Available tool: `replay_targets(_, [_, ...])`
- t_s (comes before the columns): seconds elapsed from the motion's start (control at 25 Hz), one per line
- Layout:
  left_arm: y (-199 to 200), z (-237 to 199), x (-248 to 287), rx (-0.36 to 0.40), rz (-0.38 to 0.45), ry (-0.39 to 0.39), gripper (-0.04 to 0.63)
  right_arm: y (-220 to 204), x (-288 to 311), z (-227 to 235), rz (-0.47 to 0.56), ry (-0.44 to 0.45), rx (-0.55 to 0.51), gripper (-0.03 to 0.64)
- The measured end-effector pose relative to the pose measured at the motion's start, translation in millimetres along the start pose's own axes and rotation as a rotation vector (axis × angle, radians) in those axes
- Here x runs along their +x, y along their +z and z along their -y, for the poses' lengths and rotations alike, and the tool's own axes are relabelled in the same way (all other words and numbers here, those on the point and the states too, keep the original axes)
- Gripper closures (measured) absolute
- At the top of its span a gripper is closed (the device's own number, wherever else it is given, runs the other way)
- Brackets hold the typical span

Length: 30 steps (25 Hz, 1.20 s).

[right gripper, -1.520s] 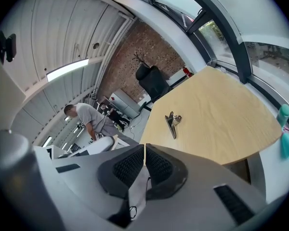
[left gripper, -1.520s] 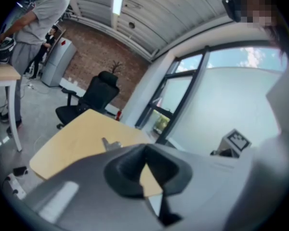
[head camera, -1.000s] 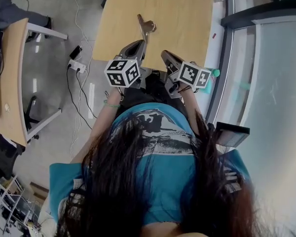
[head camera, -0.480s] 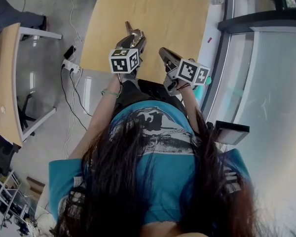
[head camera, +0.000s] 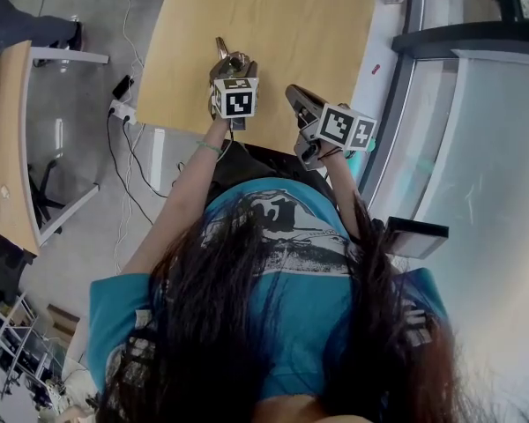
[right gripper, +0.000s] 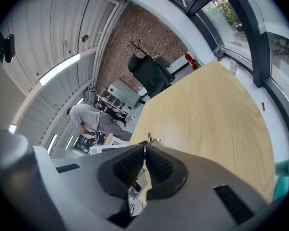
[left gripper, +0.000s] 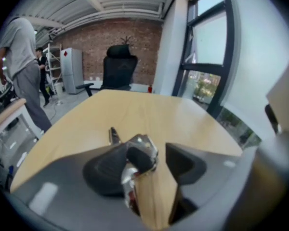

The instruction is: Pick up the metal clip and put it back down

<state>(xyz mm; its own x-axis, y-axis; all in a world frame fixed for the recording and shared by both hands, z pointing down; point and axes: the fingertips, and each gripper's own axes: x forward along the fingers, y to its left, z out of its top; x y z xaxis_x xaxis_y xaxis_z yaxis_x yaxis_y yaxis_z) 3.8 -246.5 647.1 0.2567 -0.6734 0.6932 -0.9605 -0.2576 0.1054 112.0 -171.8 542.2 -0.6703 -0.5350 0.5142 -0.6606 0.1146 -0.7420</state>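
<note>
The metal clip [left gripper: 143,150] lies on the light wooden table [left gripper: 135,107], shiny, with one thin handle sticking out to the left. My left gripper [left gripper: 159,160] straddles it; its jaws have just been opening. The clip leans against the left pad [left gripper: 111,170], and bare wood shows between it and the right pad. In the head view the clip [head camera: 222,58] sits near the table's [head camera: 291,25] left edge, just ahead of the left gripper [head camera: 232,67]. My right gripper [head camera: 294,93] hovers at the table's near edge. Its ribbed pads [right gripper: 130,165] are pressed together on nothing.
A black office chair [left gripper: 119,69] stands beyond the table's far end, and a person [left gripper: 19,66] stands at the left. A window frame [head camera: 410,51] runs along the table's right side. A second desk [head camera: 9,148], a power strip and cables [head camera: 123,113] lie to the left.
The left gripper came down and to the left, from holding the clip up over the table to resting it on the wood, and its jaws opened. The right gripper shifted only slightly.
</note>
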Motion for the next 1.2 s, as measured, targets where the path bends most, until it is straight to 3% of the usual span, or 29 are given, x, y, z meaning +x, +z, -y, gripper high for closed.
replay_targets(0.12, [0, -6, 3, 0.010, 0.008, 0.082, 0.345, -1, 0, 3, -0.011, 0.003, 0.005, 0.595])
replay_targets(0.28, [0, -15, 2, 0.032, 0.023, 0.172, 0.416, -1, 0, 7, -0.017, 0.001, 0.012, 0.595])
replay_targets(0.48, [1, -19, -5, 0.042, 0.021, 0.158, 0.441, -1, 0, 7, -0.014, 0.003, 0.020, 0.595])
replay_targets(0.8, [13, -41, -28, -0.089, 0.092, 0.183, 0.557, -7, 8, -3, -0.028, 0.025, 0.008, 0.595])
replay_targets(1.2, [16, -39, -49, -0.234, 0.116, 0.059, 0.569, -12, 19, -19, -0.047, 0.056, -0.022, 0.595])
